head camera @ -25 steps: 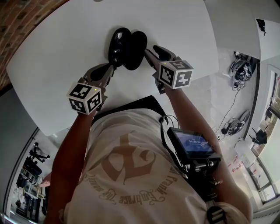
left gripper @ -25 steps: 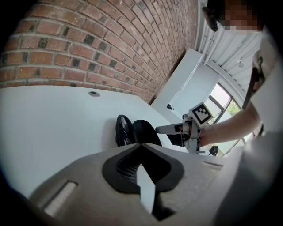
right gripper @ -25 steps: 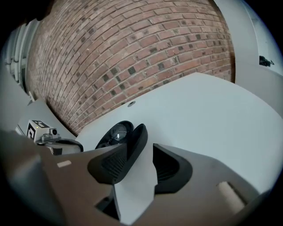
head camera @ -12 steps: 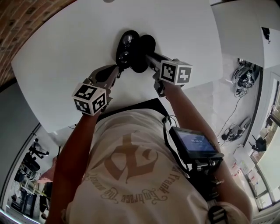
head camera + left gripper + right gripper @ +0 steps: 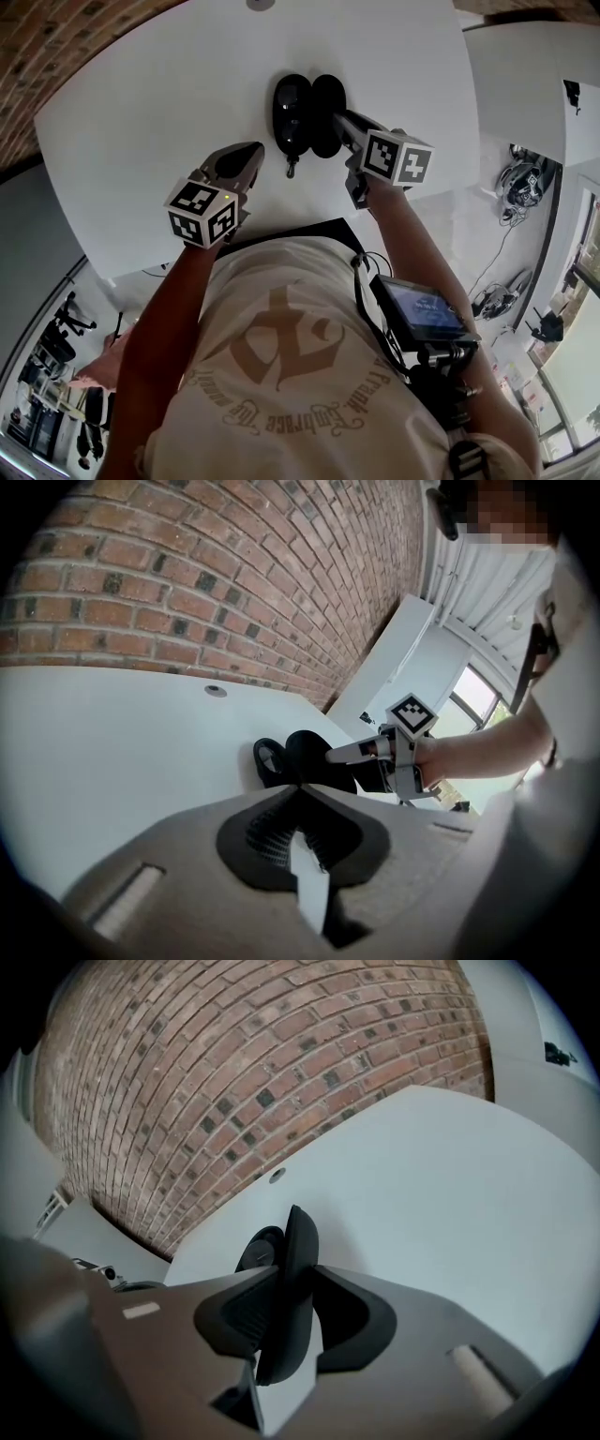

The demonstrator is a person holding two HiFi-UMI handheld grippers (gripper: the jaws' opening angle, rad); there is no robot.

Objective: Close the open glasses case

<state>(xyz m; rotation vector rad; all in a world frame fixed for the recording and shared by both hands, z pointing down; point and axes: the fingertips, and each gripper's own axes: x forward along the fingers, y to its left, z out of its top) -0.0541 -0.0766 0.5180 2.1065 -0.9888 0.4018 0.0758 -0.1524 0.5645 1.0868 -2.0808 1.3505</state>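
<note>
Case [image 5: 292, 111] open; right claw [image 5: 296, 1277], just closing, clamps upright lid [image 5: 300, 1232]; left claw [image 5: 300, 789] together, empty. Next: fold lid down, keeping grip.

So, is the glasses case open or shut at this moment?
Open. The lid stands up apart from the base, with a gap between them.

Curved lettering on the shirt [image 5: 281, 375] is too warped to read.

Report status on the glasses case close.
Left gripper shut, empty, off the case. Right gripper fingers just closing onto the case lid. Lid raised, glasses case still open. Nothing in the way.
</note>
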